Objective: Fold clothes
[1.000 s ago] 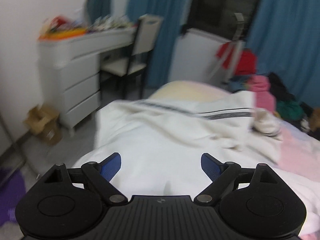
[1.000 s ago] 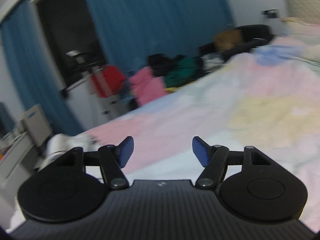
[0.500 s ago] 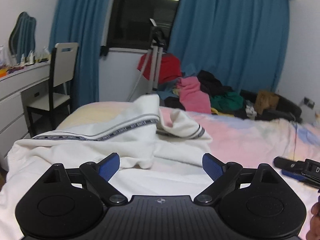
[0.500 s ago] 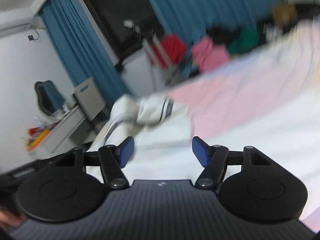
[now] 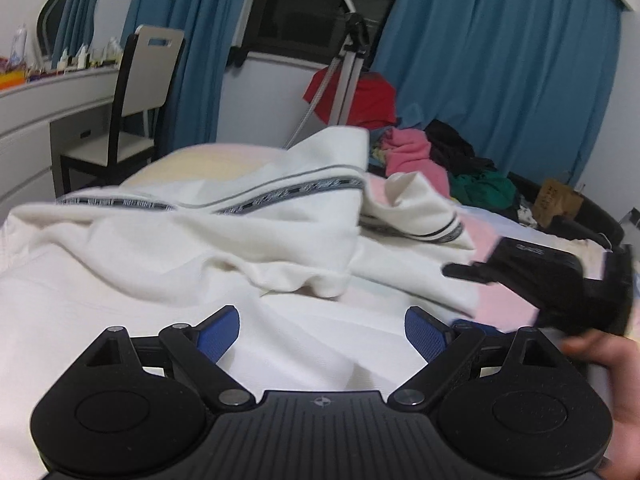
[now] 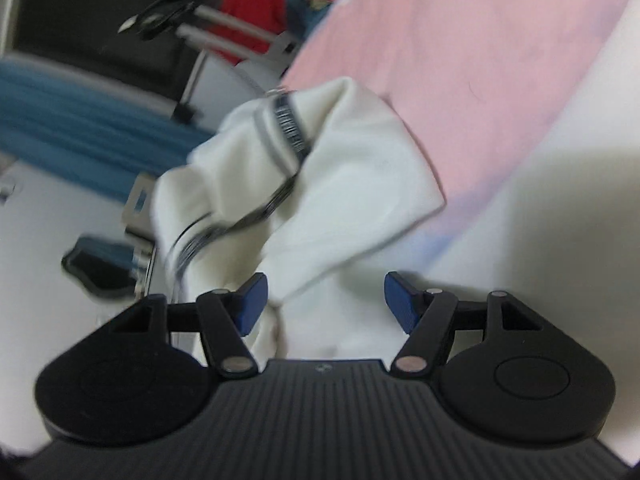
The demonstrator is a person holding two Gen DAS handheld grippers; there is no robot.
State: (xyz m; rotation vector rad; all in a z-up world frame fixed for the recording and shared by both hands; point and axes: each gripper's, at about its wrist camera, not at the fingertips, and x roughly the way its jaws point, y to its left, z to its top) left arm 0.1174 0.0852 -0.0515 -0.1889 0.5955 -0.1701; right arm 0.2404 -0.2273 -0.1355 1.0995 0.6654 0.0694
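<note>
A crumpled white garment (image 5: 224, 248) with a dark patterned stripe lies on the bed. My left gripper (image 5: 322, 328) is open and empty just above the garment's near part. My right gripper (image 6: 324, 300) is open and empty, rolled sideways, low over the garment's right side (image 6: 340, 184). The right gripper's black body (image 5: 552, 280) also shows at the right of the left wrist view, beside the garment's edge, with a hand below it.
The bed sheet (image 6: 460, 52) is pink and pale. A heap of coloured clothes (image 5: 448, 160) lies at the far end. A tripod (image 5: 344, 60), a chair (image 5: 136, 100) and a white dresser (image 5: 32, 120) stand beyond the bed, with blue curtains (image 5: 500, 60) behind.
The right gripper has swung left and down onto the garment's right side and rolled sideways. The left gripper has moved closer to the garment. Both stay open.
</note>
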